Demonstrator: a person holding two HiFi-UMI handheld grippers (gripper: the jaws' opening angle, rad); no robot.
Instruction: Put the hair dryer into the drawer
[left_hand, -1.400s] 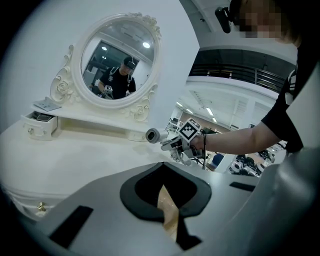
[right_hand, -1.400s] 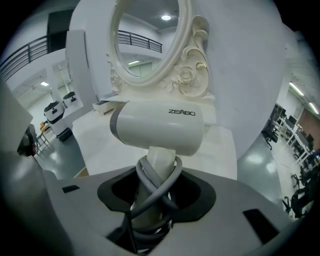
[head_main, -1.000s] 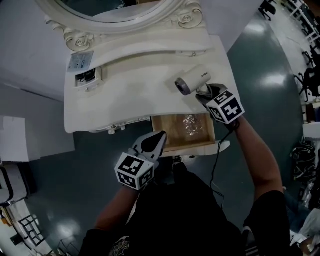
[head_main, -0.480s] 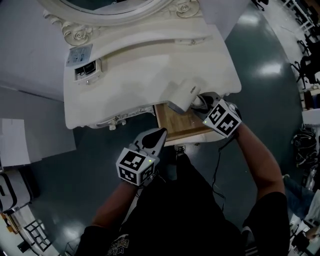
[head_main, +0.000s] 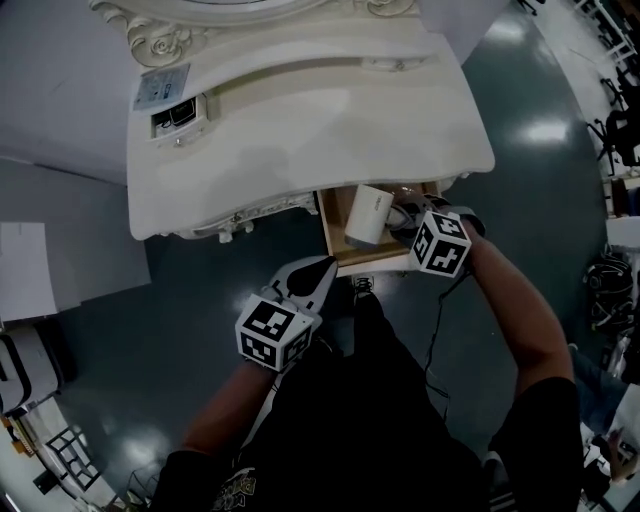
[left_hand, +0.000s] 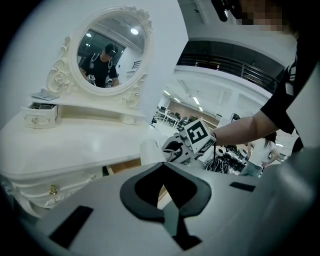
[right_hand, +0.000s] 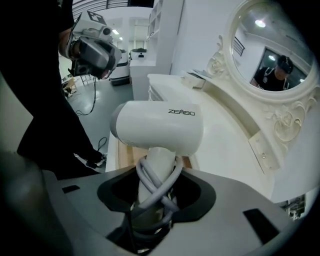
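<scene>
The white hair dryer (head_main: 368, 215) hangs over the open wooden drawer (head_main: 340, 250) under the front right of the white dressing table (head_main: 300, 120). My right gripper (head_main: 400, 222) is shut on the dryer's handle, which has the grey cord wound round it (right_hand: 156, 170). The dryer's barrel (right_hand: 157, 125) lies crosswise above the jaws. In the left gripper view the dryer (left_hand: 151, 150) and the right gripper (left_hand: 180, 150) show beside the drawer's wooden side (left_hand: 122, 167). My left gripper (head_main: 318, 270) hovers in front of the drawer, to its left, with its jaws together and nothing in them.
A small jewellery box with a label (head_main: 175, 115) sits at the table's back left, below the ornate oval mirror (left_hand: 107, 50). The dryer's black cable (head_main: 435, 330) trails down past my right arm. Dark glossy floor lies on both sides.
My right gripper carried the hair dryer off the tabletop, forward and down over the open drawer, rolling it as it went. The left gripper drifted slightly.
</scene>
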